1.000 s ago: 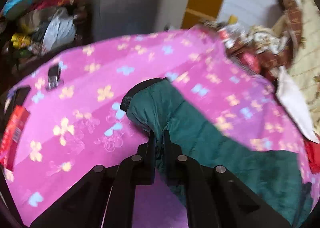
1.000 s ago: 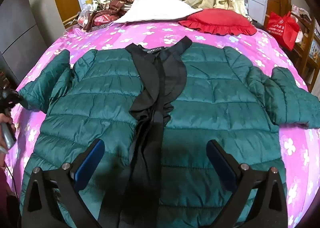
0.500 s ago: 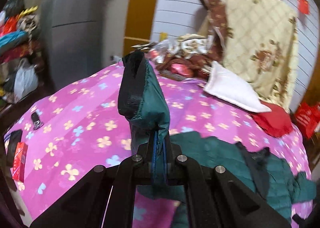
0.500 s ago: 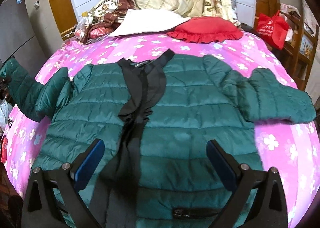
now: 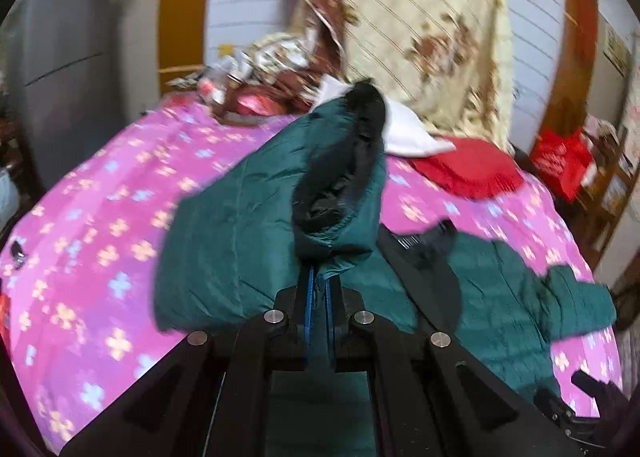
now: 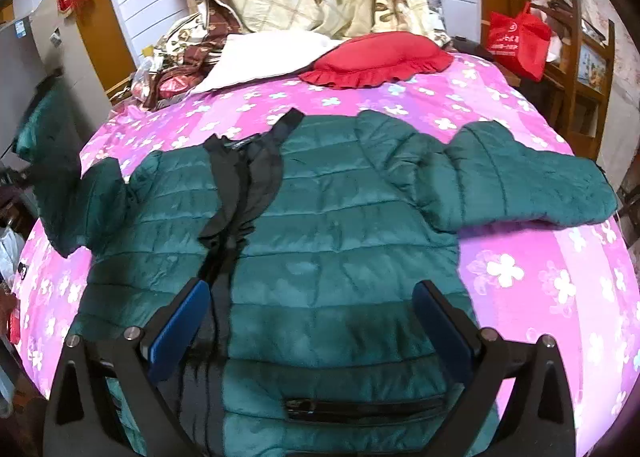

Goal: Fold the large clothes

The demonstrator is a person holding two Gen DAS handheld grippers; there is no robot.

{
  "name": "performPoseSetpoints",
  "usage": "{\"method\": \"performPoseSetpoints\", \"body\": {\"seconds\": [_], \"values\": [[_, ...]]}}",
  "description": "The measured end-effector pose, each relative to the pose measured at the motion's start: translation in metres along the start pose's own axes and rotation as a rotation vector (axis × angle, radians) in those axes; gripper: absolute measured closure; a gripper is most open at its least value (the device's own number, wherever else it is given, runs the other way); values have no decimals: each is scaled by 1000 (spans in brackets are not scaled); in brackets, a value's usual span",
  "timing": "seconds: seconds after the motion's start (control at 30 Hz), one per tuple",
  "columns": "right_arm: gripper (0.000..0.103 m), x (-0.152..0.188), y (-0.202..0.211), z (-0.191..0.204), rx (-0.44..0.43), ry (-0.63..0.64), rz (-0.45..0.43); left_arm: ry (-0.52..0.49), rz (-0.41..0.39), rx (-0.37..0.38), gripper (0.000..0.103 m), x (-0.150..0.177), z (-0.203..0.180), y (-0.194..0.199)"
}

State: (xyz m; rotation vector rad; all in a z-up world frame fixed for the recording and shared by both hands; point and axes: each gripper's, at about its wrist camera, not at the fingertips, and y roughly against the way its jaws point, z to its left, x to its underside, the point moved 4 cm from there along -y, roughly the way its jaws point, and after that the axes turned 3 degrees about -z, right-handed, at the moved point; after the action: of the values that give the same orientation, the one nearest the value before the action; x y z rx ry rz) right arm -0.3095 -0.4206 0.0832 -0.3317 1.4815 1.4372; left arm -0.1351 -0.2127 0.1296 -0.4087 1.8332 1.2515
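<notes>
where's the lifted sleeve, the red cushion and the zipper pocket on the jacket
lifted sleeve [image 5: 256, 233], left wrist view, on its green quilted side
red cushion [image 6: 380, 57], right wrist view, on its top middle
zipper pocket [image 6: 364, 405], right wrist view, on the black zipper line

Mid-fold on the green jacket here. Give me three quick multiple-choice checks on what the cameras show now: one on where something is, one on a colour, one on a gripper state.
1. Where is the jacket's sleeve that the left gripper holds?
A. Flat on the bed
B. Lifted above the bed
C. Tucked under the jacket's body

2. What colour is the frilled pillow near the head of the bed?
A. Red
B. Blue
C. White

3. How is the right gripper?
A. Shut on the hem
B. Shut on the collar
C. Open, over the jacket's lower front

Answers:
1 B: the cuff stands up above the pink sheet.
2 A: it is plainly red beside the white pillow.
3 C: its blue pads stand wide apart, with nothing between them.
</notes>
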Motion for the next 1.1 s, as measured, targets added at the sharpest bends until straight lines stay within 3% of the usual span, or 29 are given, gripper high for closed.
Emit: {"method": "performPoseSetpoints", "body": {"seconds": [0.4,0.5,0.6,0.67,0.77,0.87,0.97,1.1], "values": [[0,8,-11,-33,47,-21,24,-86,216,48,103,80,-86,-78],[0,10,-16,-42,42,-55,38,-61,284,126,103,91,-94,-86],[0,11,-21,-50,23,-108,55,-61,302,203,103,89,-97,-74],[0,11,-23,-51,5,-125,60,-82,296,234,102,82,-95,-58],[0,7,-25,-43,0,-106,56,-127,227,230,90,67,-88,-29],[0,5,-28,-36,-32,-109,64,-147,178,227,89,55,-72,-6],[0,4,-33,-27,-65,-120,75,-130,137,193,89,46,-44,5],[0,1,-40,-15,-66,-97,81,-98,96,85,88,39,-3,1]]}}
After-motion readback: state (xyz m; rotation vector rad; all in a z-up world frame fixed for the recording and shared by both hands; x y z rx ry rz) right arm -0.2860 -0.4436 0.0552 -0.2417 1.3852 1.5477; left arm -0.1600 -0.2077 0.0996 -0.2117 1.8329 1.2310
